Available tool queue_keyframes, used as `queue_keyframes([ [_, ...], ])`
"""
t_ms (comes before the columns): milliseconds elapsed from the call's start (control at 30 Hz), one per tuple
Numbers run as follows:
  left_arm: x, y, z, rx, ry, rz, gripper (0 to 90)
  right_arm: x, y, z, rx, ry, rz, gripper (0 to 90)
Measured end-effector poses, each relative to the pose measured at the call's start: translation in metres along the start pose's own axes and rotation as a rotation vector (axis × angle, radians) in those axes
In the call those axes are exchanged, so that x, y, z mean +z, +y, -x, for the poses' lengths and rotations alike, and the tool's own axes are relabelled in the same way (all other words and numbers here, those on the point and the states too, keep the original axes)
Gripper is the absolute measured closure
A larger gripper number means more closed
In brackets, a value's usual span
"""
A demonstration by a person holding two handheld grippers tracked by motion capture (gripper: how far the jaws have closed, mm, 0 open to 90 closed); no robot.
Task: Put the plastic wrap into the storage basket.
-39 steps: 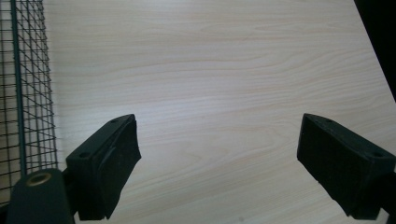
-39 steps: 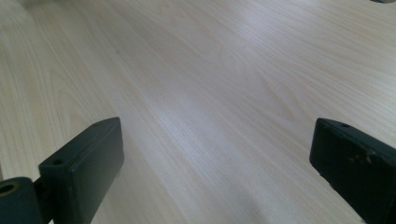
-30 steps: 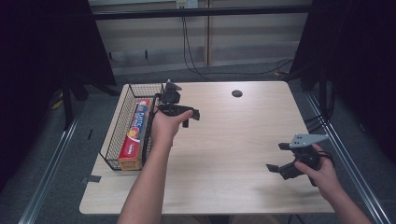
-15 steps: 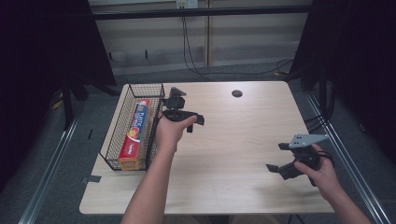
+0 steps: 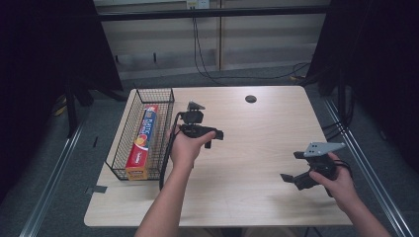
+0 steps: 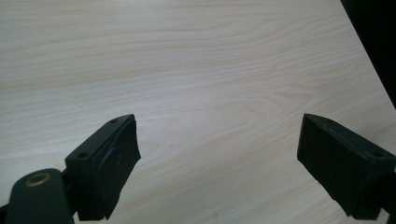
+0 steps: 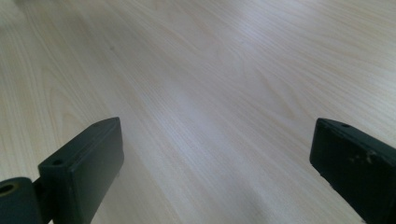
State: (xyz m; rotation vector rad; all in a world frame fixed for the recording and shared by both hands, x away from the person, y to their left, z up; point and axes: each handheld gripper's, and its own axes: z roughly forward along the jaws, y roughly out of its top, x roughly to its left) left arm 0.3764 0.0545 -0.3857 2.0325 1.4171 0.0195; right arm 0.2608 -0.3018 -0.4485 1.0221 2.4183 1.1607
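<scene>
My left gripper (image 5: 210, 137) hung over the table (image 5: 257, 163) just right of the wire basket (image 5: 120, 148), jaws released, nothing between them; the left gripper view gave bare wood between the two black jaws. The box (image 5: 142, 142) lay flat along the basket's floor, label up, not touched by me. I judged it had been set lengthwise because the basket is long and narrow, and my left hand (image 5: 184, 148) sat clear of the rim since the drop looked done. My right gripper (image 5: 295, 170) hovered low near the table's right edge, well apart from the basket, jaws also released and empty, parked out of the way, I guessed. Against the frame a second ago: the left gripper had come away from the basket's far right corner, toward me and a bit toward table centre, somewhat lower. The right gripper stayed where it was. Box and basket unchanged.
</scene>
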Motion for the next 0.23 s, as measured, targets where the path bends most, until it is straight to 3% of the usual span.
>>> queue_keyframes([
  [233,0.0091,-0.0114,0.0023,0.014,-0.013,-0.004,12.1,0.0038,-0.0004,0.0004,0.005,0.000,-0.007,2.5],
])
